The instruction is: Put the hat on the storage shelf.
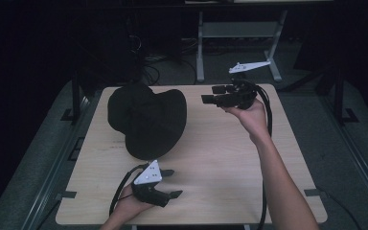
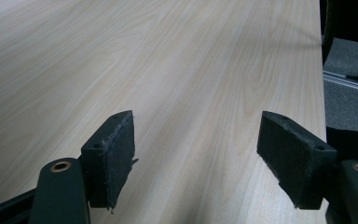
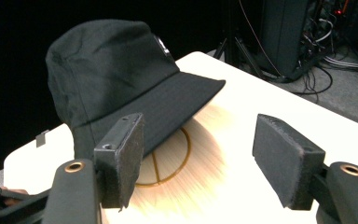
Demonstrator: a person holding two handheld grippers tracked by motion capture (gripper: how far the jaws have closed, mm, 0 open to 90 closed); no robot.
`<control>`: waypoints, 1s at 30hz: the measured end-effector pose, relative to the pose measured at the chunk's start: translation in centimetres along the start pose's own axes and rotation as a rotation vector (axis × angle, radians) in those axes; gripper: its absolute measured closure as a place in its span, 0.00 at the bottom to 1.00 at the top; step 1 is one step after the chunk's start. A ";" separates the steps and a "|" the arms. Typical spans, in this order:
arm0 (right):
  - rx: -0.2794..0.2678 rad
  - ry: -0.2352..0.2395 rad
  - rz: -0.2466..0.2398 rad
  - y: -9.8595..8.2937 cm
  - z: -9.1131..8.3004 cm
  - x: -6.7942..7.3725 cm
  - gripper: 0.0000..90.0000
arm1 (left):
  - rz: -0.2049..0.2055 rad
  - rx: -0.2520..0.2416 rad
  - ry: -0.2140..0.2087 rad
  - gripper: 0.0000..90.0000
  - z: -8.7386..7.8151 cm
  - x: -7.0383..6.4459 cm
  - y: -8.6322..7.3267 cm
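A black cap (image 1: 146, 117) lies on the light wooden table (image 1: 220, 158), left of centre toward the back, its brim pointing to the near side. My left gripper (image 1: 174, 182) sits low at the table's front edge, just in front of the brim. It is open, and between its pads (image 2: 116, 154) there is bare wood (image 2: 168, 56). My right gripper (image 1: 210, 94) is held up at the back right and points left at the cap. It is open and apart from the cap (image 3: 116, 79), whose brim hangs over a yellow circle mark (image 3: 179, 161).
The table's right edge (image 2: 319, 93) drops to grey floor matting. A grey metal stand (image 1: 239, 33) and cables (image 1: 148, 72) sit on the floor behind the table. Dark equipment and wires (image 3: 289, 37) stand beyond the far corner.
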State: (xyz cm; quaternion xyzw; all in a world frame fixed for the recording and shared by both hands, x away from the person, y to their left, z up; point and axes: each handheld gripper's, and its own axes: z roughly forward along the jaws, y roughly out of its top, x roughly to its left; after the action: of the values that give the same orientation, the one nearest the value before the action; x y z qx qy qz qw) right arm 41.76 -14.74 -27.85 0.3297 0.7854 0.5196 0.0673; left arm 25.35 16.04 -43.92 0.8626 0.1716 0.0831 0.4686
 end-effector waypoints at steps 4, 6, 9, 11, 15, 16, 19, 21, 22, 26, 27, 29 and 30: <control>0.006 -0.007 0.007 -0.8 -0.5 -0.2 0.36 | -0.008 0.000 -0.004 0.30 0.1 -0.1 0.0; 0.005 -0.011 0.006 -1.1 -0.8 -0.3 0.36 | -0.009 -0.002 -0.005 0.30 0.2 -0.1 0.0; 0.007 -0.015 0.014 -1.5 -1.2 -0.4 0.36 | -0.003 0.000 -0.002 0.30 0.2 -0.1 0.1; 0.002 -0.018 0.013 -1.7 -1.5 -0.4 0.36 | -0.002 0.000 -0.001 0.30 0.2 -0.1 0.1; 0.003 -0.022 0.016 -2.1 -1.8 -0.5 0.35 | -0.003 0.002 0.001 0.30 0.1 0.0 0.0; 0.002 -0.022 0.016 -2.2 -1.9 -0.5 0.35 | -0.003 0.002 0.000 0.30 0.1 0.0 0.0; 0.002 -0.023 0.020 -2.6 -2.1 -0.5 0.35 | 0.000 0.012 -0.001 0.30 0.1 0.0 0.1; 0.006 -0.027 0.025 -3.2 -2.4 -0.7 0.35 | 0.001 0.013 0.000 0.30 0.1 0.0 0.1; 0.007 -0.029 0.027 -3.5 -2.5 -0.7 0.34 | 0.002 0.014 0.003 0.30 0.1 0.1 0.1; 0.009 -0.029 0.037 -4.6 -3.0 -0.8 0.34 | -0.001 0.014 0.002 0.29 0.1 0.1 0.1; 0.009 -0.029 0.041 -4.8 -3.1 -0.8 0.33 | 0.001 0.015 0.003 0.29 0.1 0.1 0.1; 0.010 -0.029 0.043 -5.0 -3.2 -0.8 0.33 | -0.003 0.015 0.003 0.29 0.1 0.1 0.0; 0.005 -0.027 0.054 -5.7 -3.4 -0.8 0.33 | -0.004 0.018 0.003 0.29 0.1 0.1 0.0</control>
State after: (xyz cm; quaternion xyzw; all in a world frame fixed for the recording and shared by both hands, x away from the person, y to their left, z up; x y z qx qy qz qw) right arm 38.29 -19.26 -31.41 0.3581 0.7763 0.5149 0.0631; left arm 25.46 15.95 -43.95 0.8664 0.1749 0.0820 0.4605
